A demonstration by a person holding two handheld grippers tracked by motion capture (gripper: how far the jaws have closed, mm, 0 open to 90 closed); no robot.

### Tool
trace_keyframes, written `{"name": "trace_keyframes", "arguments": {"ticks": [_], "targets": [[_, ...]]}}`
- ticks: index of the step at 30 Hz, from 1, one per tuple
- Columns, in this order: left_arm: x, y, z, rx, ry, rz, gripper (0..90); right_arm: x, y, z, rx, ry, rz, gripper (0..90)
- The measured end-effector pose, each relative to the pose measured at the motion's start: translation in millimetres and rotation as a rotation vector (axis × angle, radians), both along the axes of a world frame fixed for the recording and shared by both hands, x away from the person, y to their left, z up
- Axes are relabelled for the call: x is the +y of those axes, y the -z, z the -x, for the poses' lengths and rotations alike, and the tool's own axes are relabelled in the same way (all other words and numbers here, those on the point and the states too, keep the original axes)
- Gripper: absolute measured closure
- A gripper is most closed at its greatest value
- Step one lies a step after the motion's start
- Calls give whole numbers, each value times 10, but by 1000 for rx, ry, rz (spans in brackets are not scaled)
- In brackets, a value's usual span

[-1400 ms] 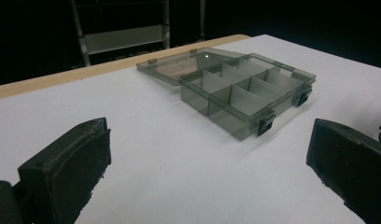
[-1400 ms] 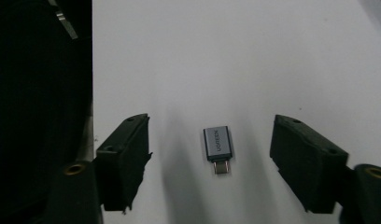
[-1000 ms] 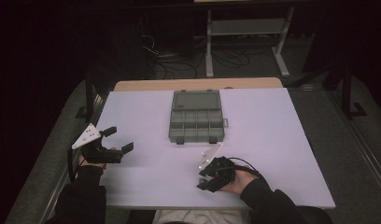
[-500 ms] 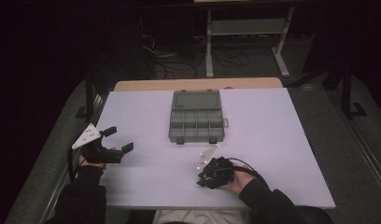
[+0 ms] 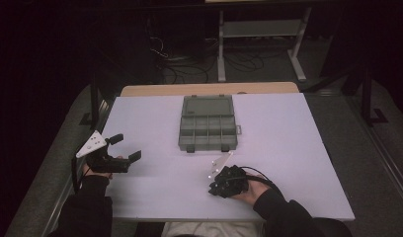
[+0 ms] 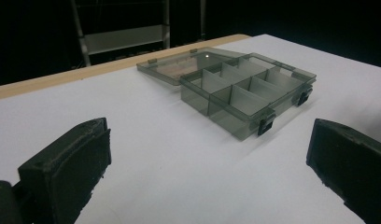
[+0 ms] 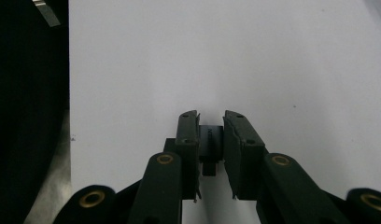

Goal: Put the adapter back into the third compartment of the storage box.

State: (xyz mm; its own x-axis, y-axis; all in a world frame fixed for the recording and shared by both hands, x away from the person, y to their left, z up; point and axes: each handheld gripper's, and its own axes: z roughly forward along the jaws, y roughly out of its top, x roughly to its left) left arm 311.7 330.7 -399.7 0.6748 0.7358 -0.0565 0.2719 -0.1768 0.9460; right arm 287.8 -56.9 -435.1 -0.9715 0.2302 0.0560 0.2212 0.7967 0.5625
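A grey see-through organizer box [image 5: 208, 129] [image 6: 247, 91] lies at the table's middle back, its lid folded flat behind it and its several compartments bare. My left gripper [image 5: 126, 147] [image 6: 207, 158] hovers at the left of the table, open wide, aimed at the box from a distance. My right gripper [image 5: 217, 187] [image 7: 211, 116] rests low on the table near the front, in front of the box. Its jaws are shut on a small black part [image 7: 210, 140]. A small clear plastic piece [image 5: 220, 162] lies just beyond that gripper.
The white table top [image 5: 288, 148] has a wooden strip [image 5: 209, 89] along its far edge. Behind it a metal shelf frame [image 5: 259, 29] and cables [image 5: 175, 64] sit on the dark floor. Dark floor borders the table's left and right sides.
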Motion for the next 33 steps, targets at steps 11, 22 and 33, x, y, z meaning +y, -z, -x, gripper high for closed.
{"name": "trace_keyframes", "arguments": {"ticks": [11,22,33], "targets": [[3,-1,-1,-1,0,-2,0,-9,-89,-35,1,12,-22,751],[3,-1,-1,-1,0,-2,0,-6,-159,-92,-9,21,-34,751],[1,0,-1,1,-1,-2,0,10,-222,-162,-23,28,-32,751]]}}
